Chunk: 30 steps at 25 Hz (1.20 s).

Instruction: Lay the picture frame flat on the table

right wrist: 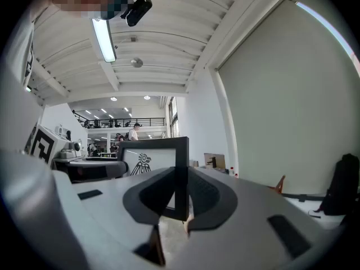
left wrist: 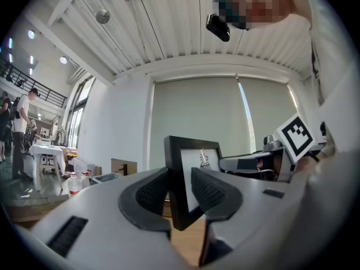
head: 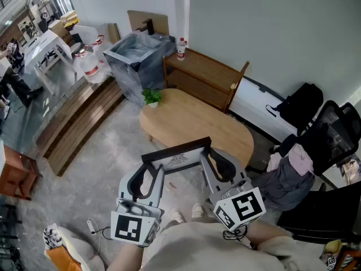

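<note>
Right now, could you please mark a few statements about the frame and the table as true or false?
1. The left gripper and the right gripper both clamp the frame. True.
2. The frame lies flat on the table. False: the grippers hold it up, one on each side edge, and it is not lying on the table.
3. A plant stands on the table. True.
4. The frame holds a blank sheet. False: it shows a dark drawing.
</note>
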### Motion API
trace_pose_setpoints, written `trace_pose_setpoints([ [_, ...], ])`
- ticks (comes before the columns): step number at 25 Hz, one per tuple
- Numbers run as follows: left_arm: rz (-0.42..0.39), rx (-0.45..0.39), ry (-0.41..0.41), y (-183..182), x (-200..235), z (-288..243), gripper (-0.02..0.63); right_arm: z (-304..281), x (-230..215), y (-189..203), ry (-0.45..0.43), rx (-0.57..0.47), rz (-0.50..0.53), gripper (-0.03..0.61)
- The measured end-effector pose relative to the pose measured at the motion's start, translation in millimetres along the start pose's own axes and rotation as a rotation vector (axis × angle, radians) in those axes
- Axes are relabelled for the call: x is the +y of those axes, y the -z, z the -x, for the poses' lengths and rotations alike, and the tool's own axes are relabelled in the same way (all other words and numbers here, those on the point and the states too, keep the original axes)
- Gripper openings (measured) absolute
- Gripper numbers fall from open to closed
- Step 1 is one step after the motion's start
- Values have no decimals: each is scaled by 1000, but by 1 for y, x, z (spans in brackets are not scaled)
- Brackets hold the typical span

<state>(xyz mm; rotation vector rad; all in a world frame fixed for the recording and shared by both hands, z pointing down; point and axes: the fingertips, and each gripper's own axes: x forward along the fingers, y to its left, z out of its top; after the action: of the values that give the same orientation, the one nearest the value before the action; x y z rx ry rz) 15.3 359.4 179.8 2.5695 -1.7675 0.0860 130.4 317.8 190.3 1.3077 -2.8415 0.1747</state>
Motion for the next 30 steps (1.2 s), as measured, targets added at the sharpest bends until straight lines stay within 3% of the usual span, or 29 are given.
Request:
trace_pose_setpoints([
  [11, 9, 56, -21, 14, -9, -14, 126, 1, -20, 8, -14, 15, -13, 54],
  [20, 4, 19, -43, 14, -28, -32, 126, 6, -43, 12, -46, 14, -8, 54],
  [30, 10, 41, -60, 26, -37, -46, 126, 5, -62, 20, -68, 19, -9, 54],
])
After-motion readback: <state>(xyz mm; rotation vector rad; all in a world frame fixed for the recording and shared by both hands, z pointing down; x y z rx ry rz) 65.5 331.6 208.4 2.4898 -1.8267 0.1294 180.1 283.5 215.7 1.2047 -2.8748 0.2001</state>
